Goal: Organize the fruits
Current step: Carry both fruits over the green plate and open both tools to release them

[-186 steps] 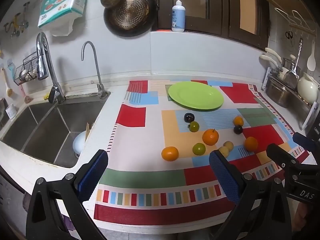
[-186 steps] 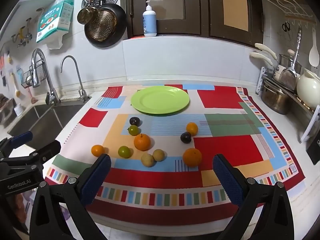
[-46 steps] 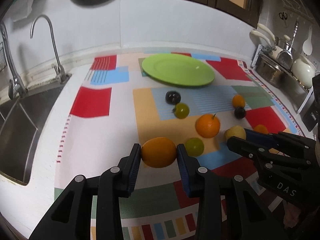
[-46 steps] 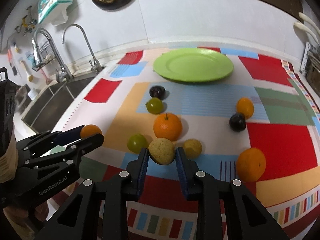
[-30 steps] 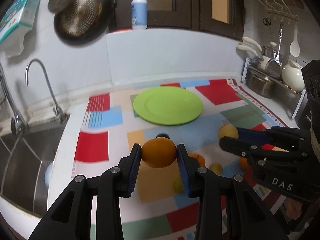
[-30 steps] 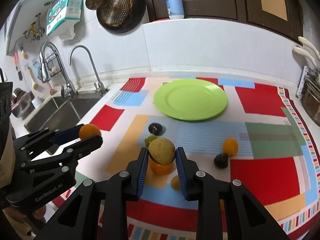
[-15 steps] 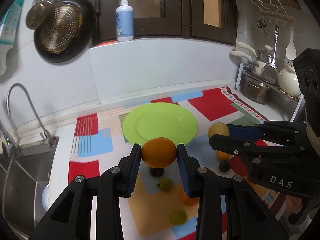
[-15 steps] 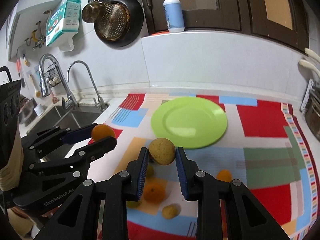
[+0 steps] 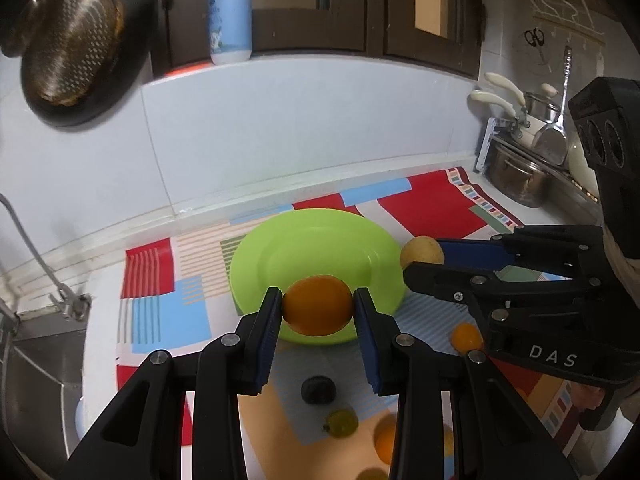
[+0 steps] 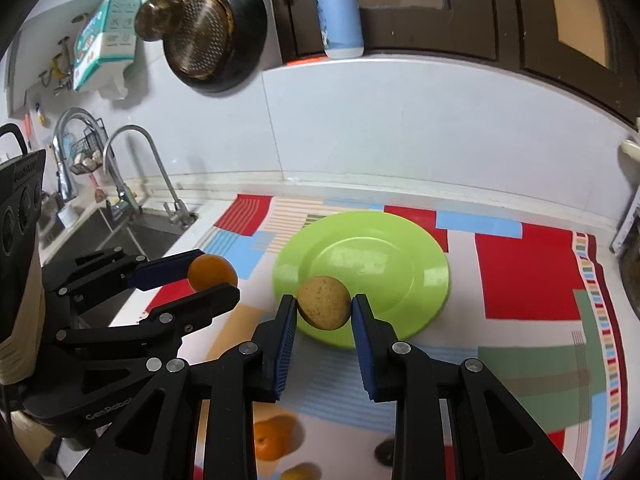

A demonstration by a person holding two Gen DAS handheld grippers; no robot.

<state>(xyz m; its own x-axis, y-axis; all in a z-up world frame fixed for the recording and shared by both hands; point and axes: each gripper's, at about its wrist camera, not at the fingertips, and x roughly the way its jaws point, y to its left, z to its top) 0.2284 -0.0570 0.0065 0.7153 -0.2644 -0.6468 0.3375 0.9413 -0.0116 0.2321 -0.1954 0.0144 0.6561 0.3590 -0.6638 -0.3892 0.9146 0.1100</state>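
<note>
Lifted off the mat since a moment ago, the left gripper clenching an orange and the right gripper clenching a tan fruit now hover at the green plate's near rim, ready for placing.

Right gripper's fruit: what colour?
Speckled yellow-brown fruit, clearest in the right wrist view.

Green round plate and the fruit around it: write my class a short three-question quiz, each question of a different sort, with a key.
1. True or false: the green round plate already has fruit on it.
2. Which gripper grips the round orange fruit: A left, B right?
3. Fill in: the right gripper is shut on a speckled ____ round fruit.

Key: 1 false; 2 A, the left gripper; 3 yellow-brown.
</note>
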